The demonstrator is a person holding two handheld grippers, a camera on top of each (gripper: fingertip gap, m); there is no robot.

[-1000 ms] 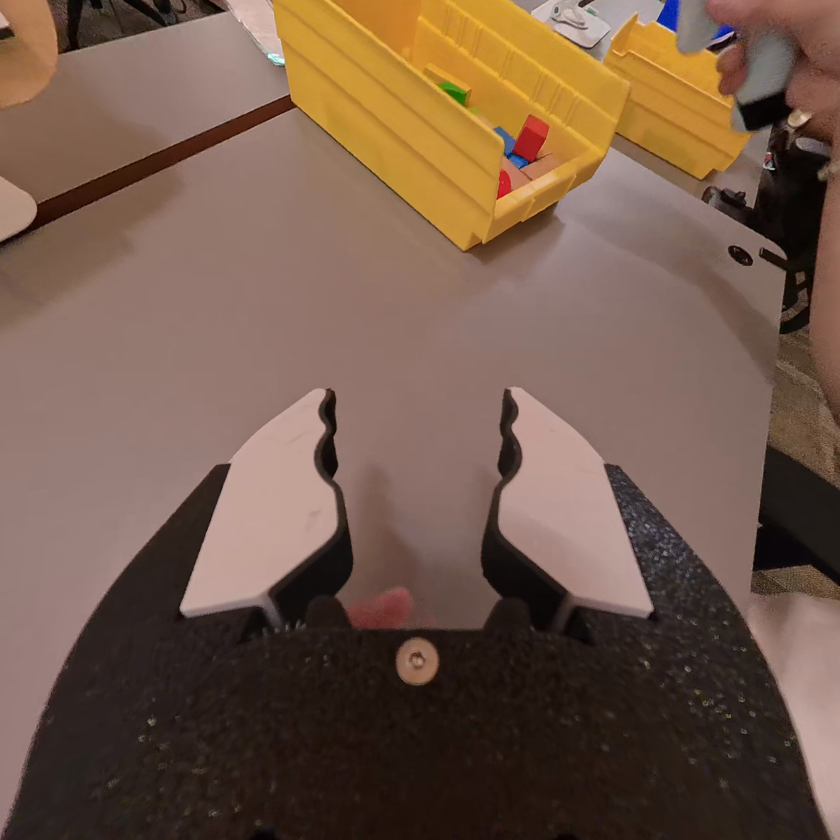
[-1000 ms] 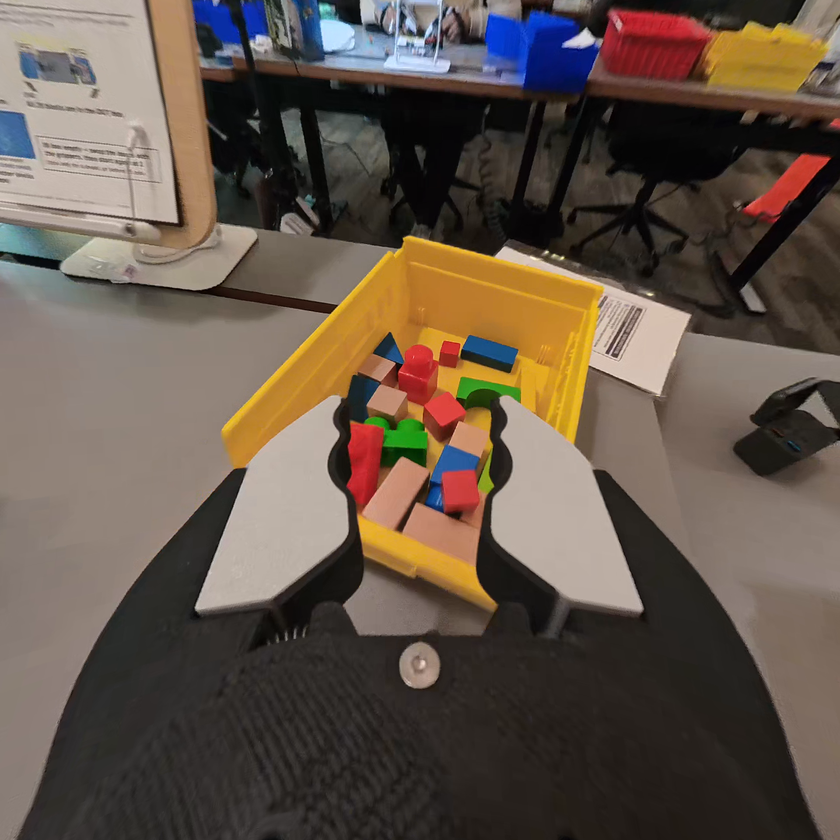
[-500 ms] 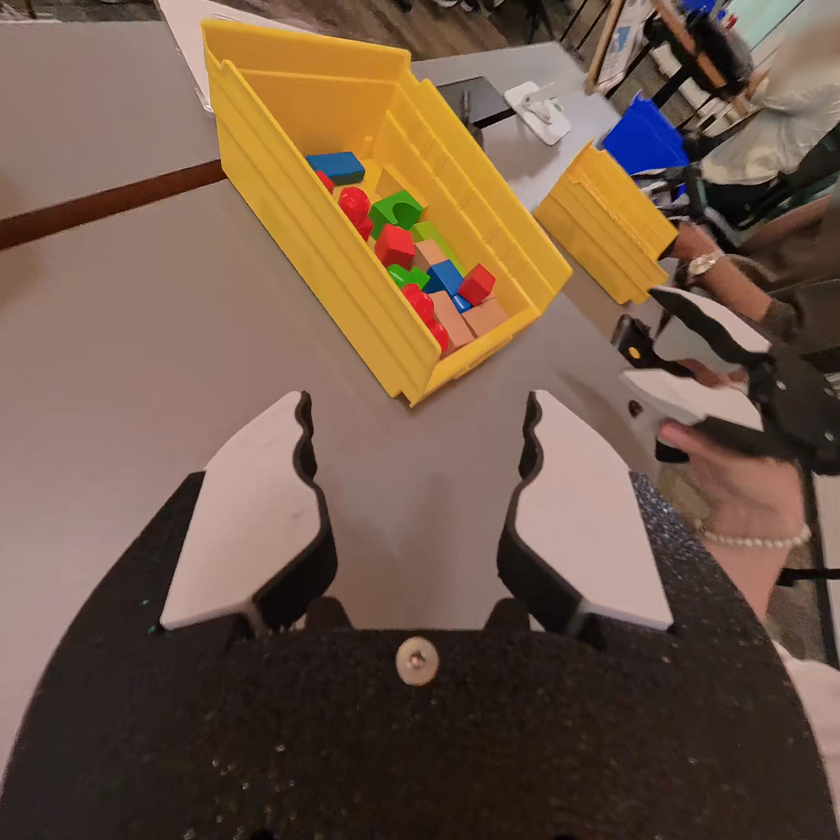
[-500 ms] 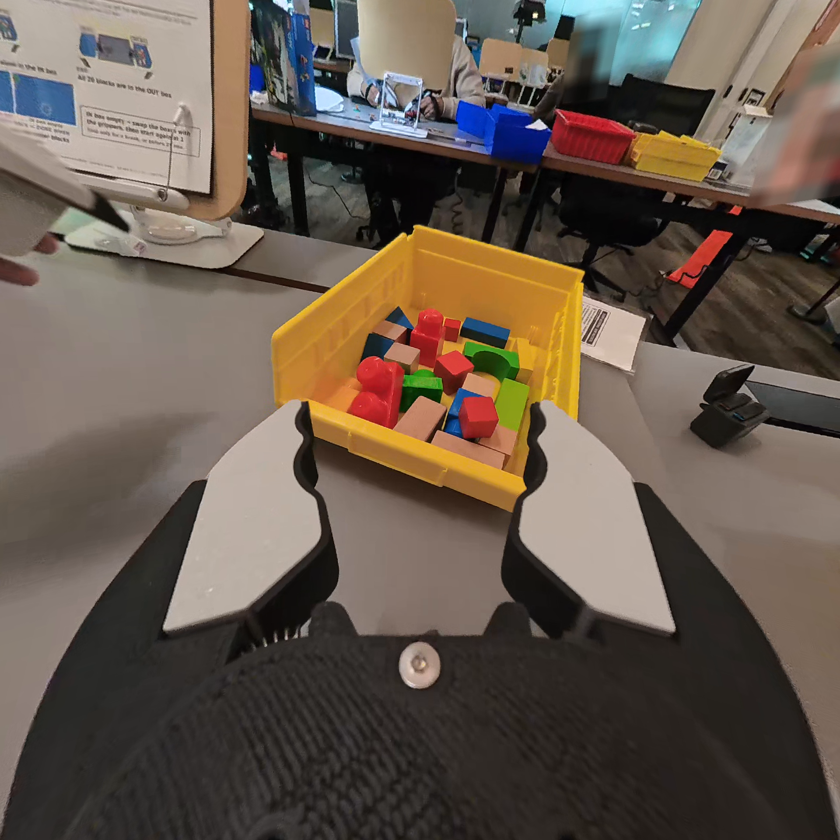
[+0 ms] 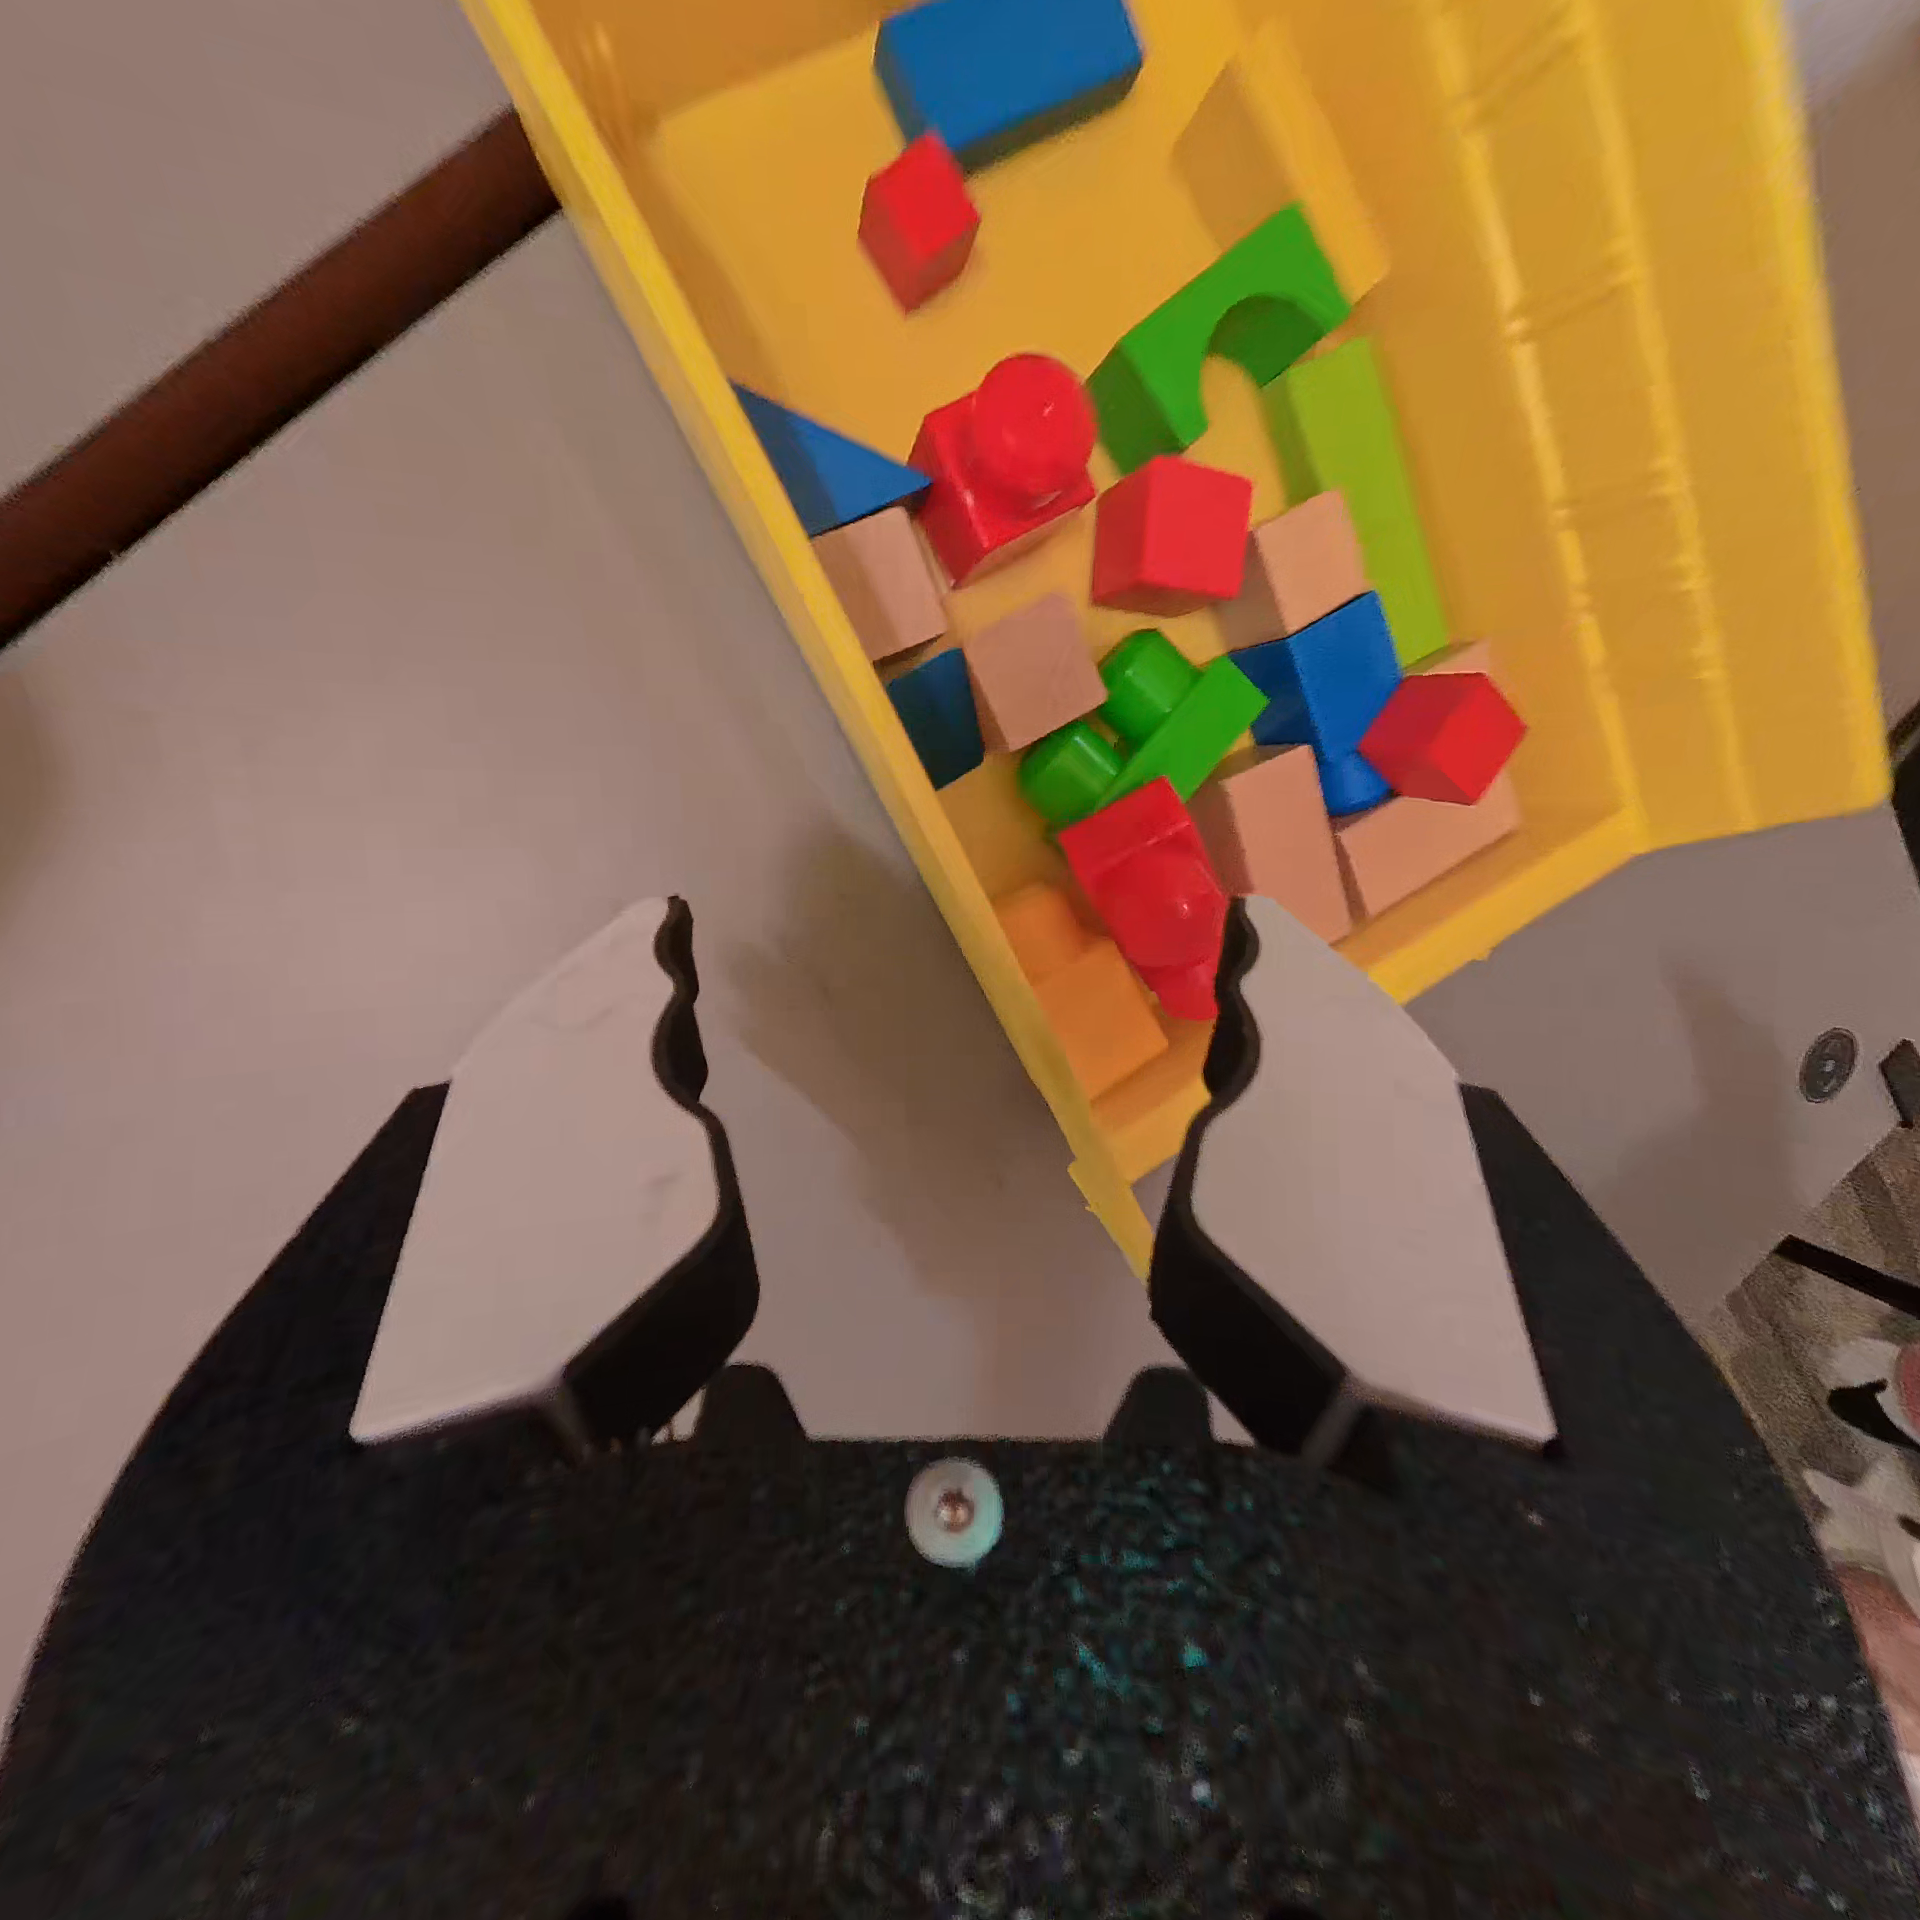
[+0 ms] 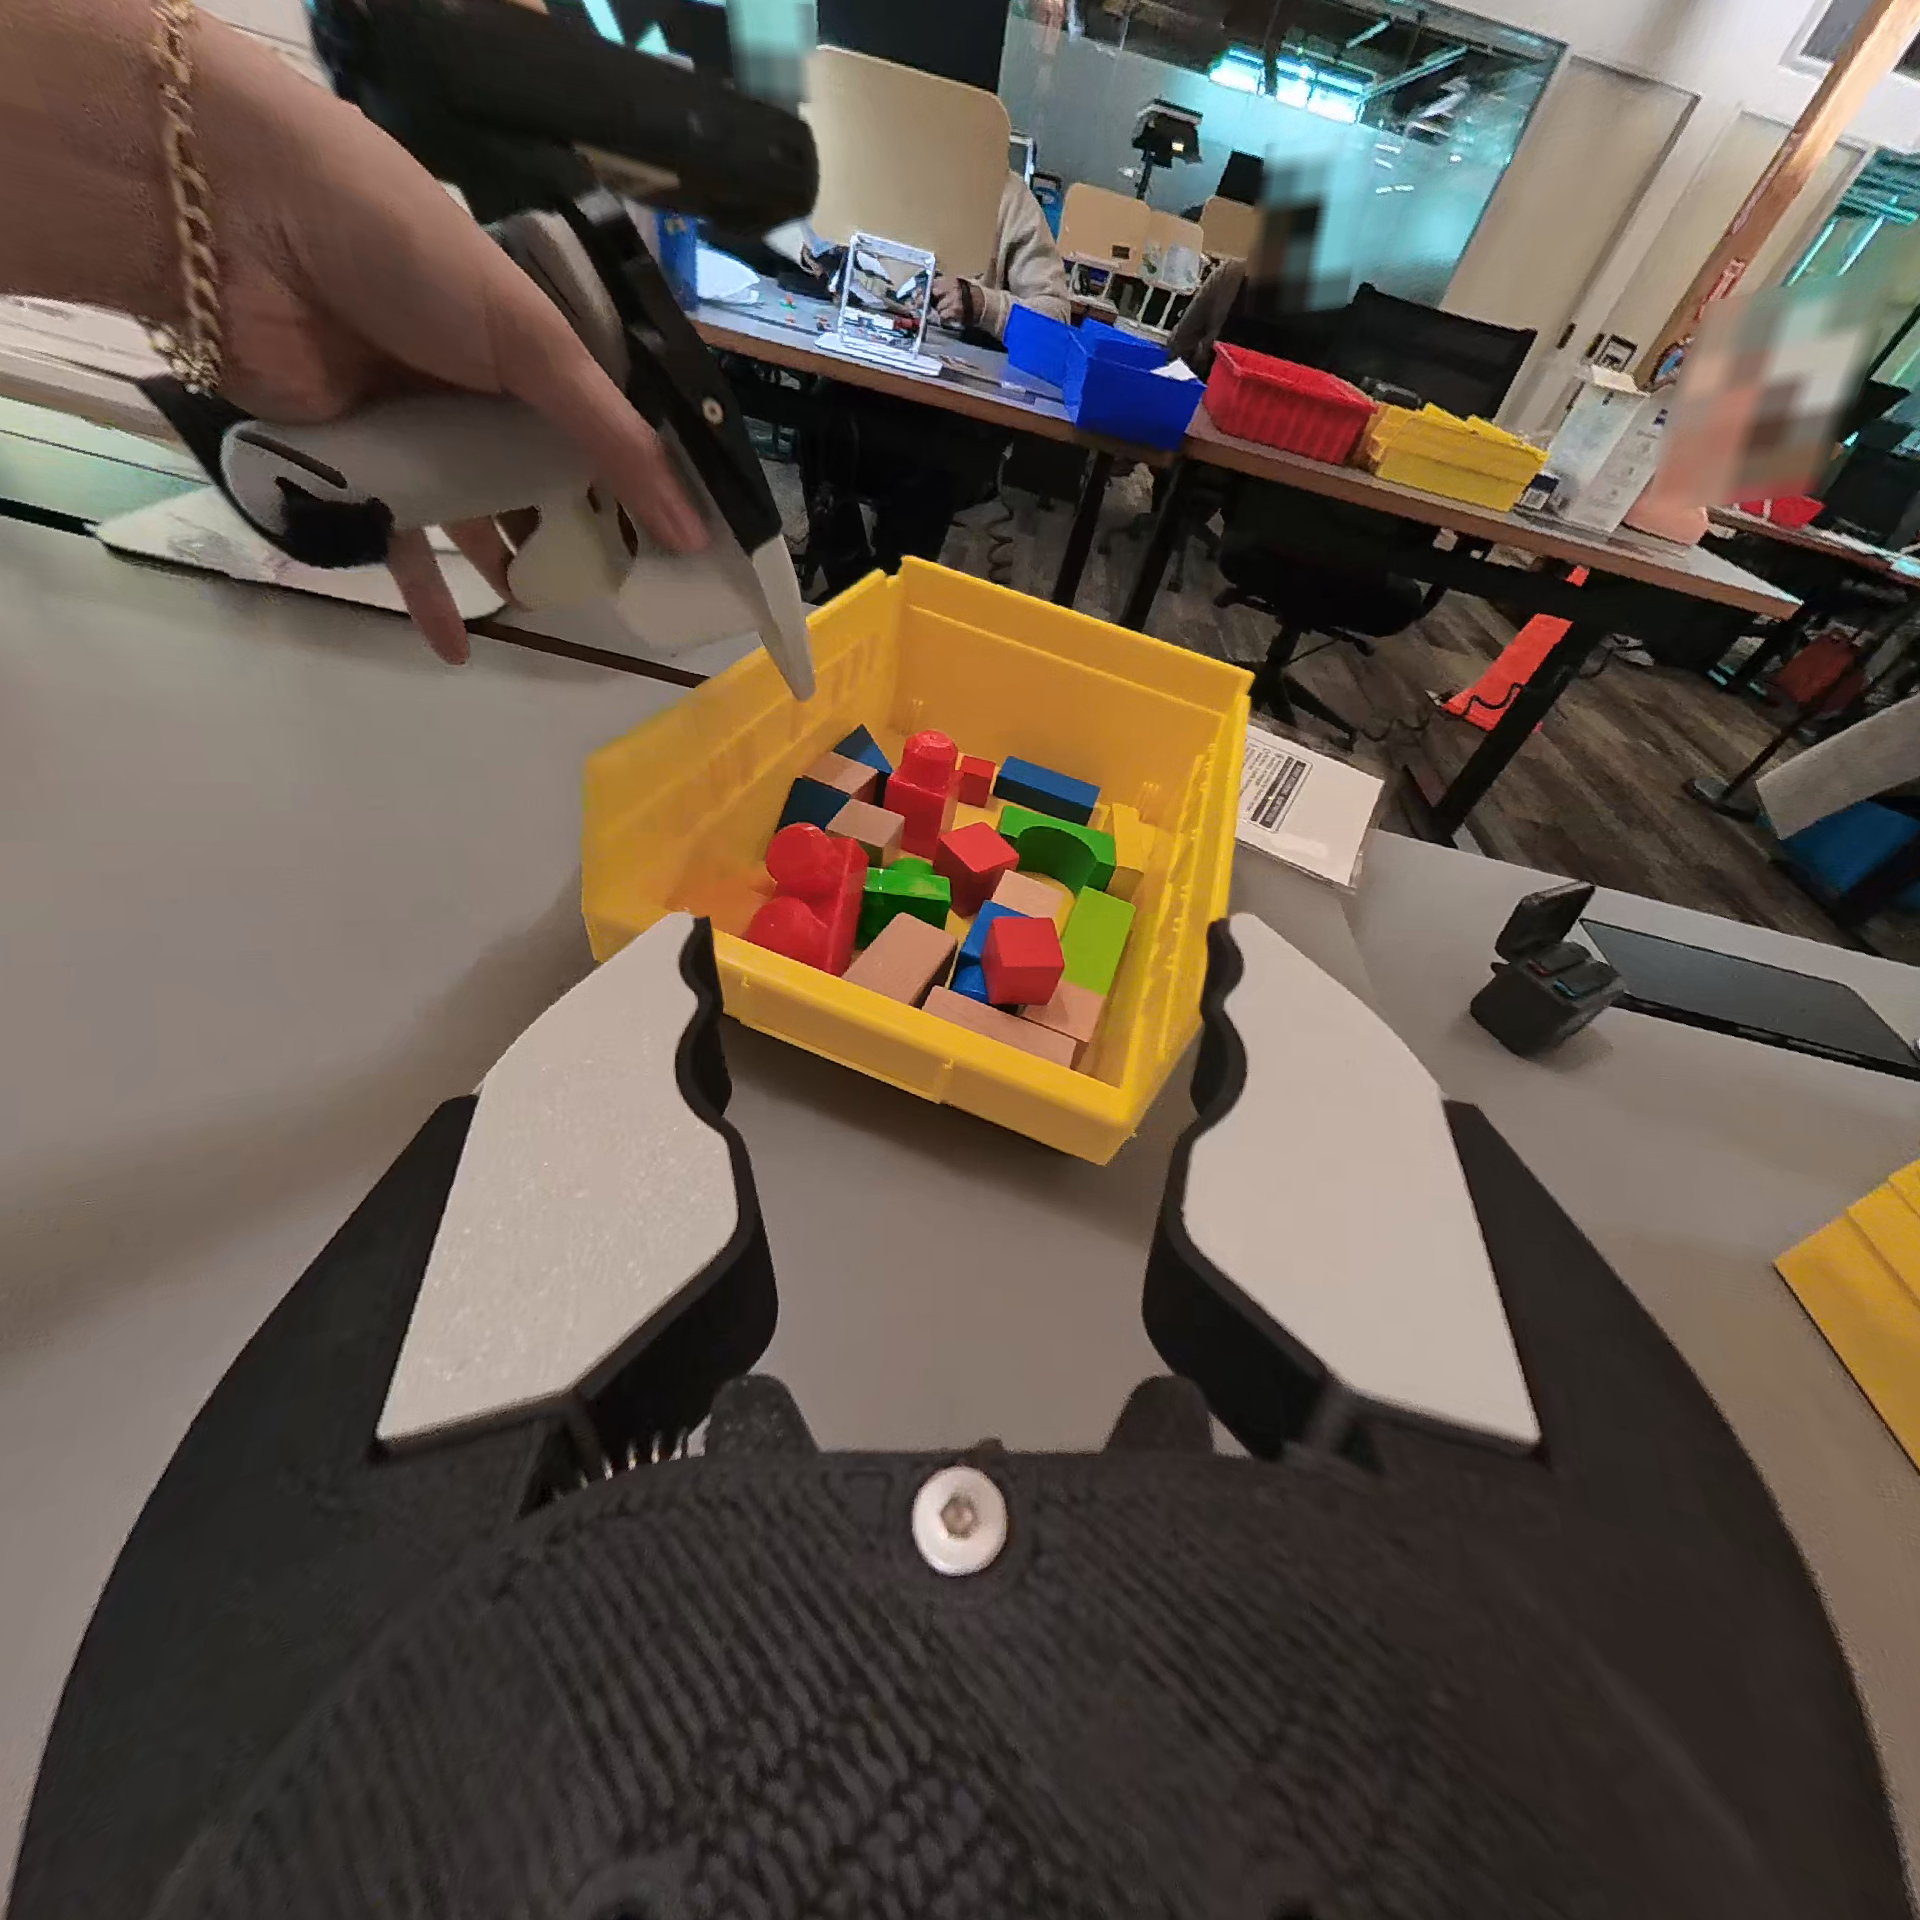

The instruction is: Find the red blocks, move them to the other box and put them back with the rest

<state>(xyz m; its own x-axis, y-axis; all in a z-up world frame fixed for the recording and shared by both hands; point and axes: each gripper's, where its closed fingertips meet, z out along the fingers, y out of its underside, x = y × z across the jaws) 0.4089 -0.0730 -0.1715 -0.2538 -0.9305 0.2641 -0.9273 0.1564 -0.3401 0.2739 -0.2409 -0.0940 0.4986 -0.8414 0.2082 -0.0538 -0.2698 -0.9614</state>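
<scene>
Distance favours our left gripper [image 5: 956, 966]: it hovers over the near left corner of the yellow box [image 5: 1756, 436], jaws spread wide and empty, with the red peg block [image 5: 1143, 883] just ahead of its right fingertip [image 5: 1236, 997]. That block lies tilted, its long axis running roughly along the fingers. Our right gripper [image 6: 961, 997] waits outside the box's front wall, also parted and holding nothing. The other red blocks [image 6: 971, 862] sit mixed among the rest.

Blocks [image 6: 971, 864] in a bin [image 6: 935, 1081] on a table [image 6: 260, 935], paper [image 6: 1304, 805] behind, second bin [image 6: 1860, 1288] at right.
</scene>
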